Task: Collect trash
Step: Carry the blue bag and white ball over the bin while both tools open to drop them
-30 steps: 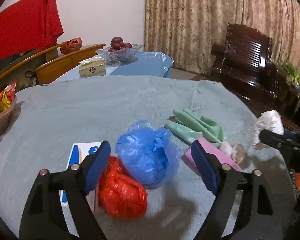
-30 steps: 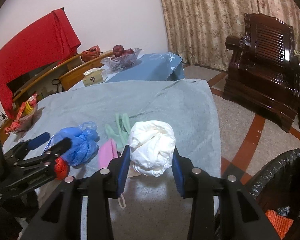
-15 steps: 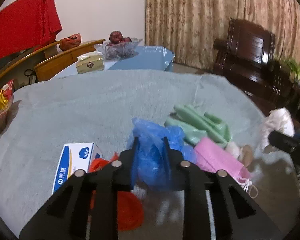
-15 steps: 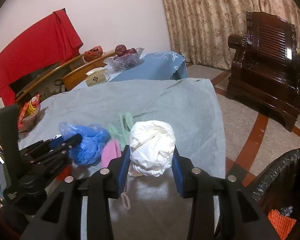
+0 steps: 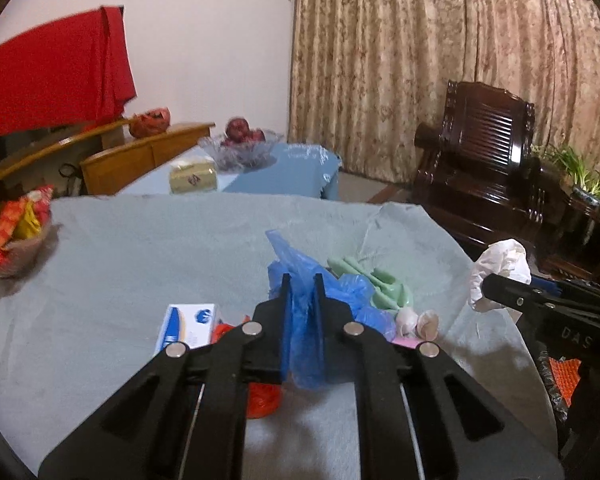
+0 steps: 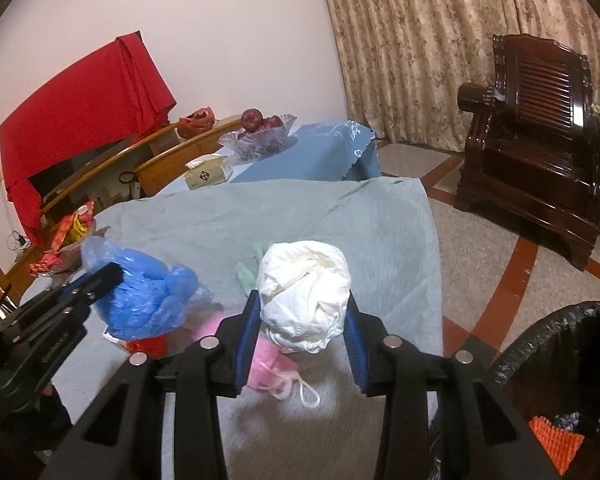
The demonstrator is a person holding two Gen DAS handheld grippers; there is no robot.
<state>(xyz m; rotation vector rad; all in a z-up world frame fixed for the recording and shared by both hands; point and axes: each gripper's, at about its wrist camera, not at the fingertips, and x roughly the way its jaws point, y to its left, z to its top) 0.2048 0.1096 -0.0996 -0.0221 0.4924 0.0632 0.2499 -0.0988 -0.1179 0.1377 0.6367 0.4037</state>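
My left gripper [image 5: 300, 284] is shut on a crumpled blue plastic bag [image 5: 306, 320] and holds it lifted above the grey-clothed table [image 5: 140, 248]; the bag also shows in the right wrist view [image 6: 148, 296]. My right gripper [image 6: 302, 320] is shut on a white crumpled wad [image 6: 304, 296], held above the table's right edge; the wad also shows in the left wrist view [image 5: 500, 268]. A red plastic bag [image 5: 260, 396], a pink face mask [image 6: 268, 364] and green gloves [image 5: 372, 280] lie on the table. A black-lined trash bin [image 6: 560, 360] stands at the lower right.
A white and blue box [image 5: 188, 328] lies left of the red bag. A snack basket [image 5: 16, 236] sits at the table's left edge. A blue side table with a fruit bowl [image 5: 244, 148] and tissue box stands behind. A dark wooden armchair [image 6: 540, 128] stands at the right.
My left gripper closed on the blue bag and lifted it off the table. My right gripper kept its hold on the white wad and stayed near the bin.
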